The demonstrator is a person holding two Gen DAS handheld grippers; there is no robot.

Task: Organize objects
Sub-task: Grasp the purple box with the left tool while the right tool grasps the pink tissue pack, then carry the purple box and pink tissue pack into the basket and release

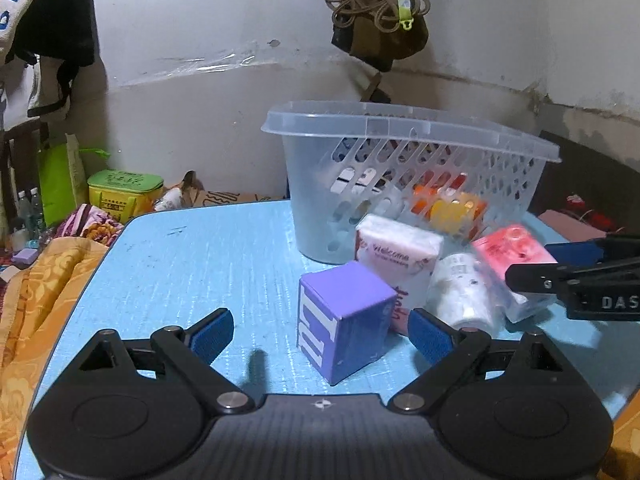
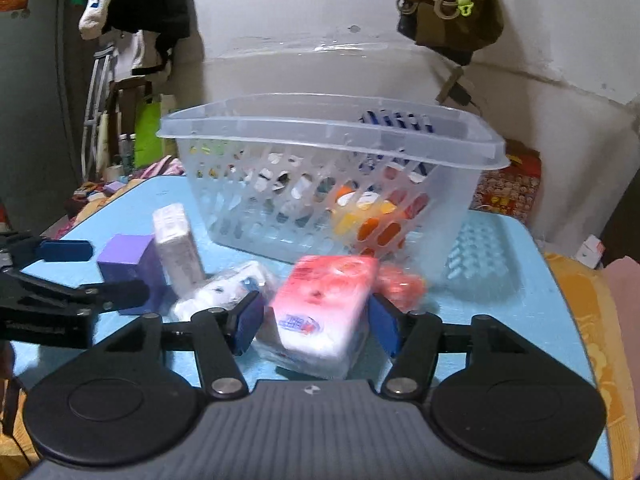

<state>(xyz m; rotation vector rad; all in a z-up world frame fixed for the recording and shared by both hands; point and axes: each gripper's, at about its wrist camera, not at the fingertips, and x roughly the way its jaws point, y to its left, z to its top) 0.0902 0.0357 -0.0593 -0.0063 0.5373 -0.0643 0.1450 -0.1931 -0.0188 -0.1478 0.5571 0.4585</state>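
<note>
A clear slotted basket (image 1: 400,128) (image 2: 320,124) stands on the blue table and holds several items. In front of it lie a purple box (image 1: 344,316) (image 2: 128,260), a white "Welcome" tissue pack (image 1: 396,256) (image 2: 178,244), a white roll (image 1: 464,292) (image 2: 224,288) and a pink tissue pack (image 1: 516,248) (image 2: 324,304). My left gripper (image 1: 320,336) is open, its fingers either side of the purple box. My right gripper (image 2: 316,324) is open, its fingers astride the pink pack, with small gaps at the pads.
The blue table (image 1: 192,264) (image 2: 520,312) sits on an orange patterned bedspread (image 1: 44,280). A red-orange packet (image 2: 400,284) lies behind the pink pack. A wall is behind the basket, with a hanging bag (image 1: 376,20). Clutter and a green tin (image 1: 124,192) are at far left.
</note>
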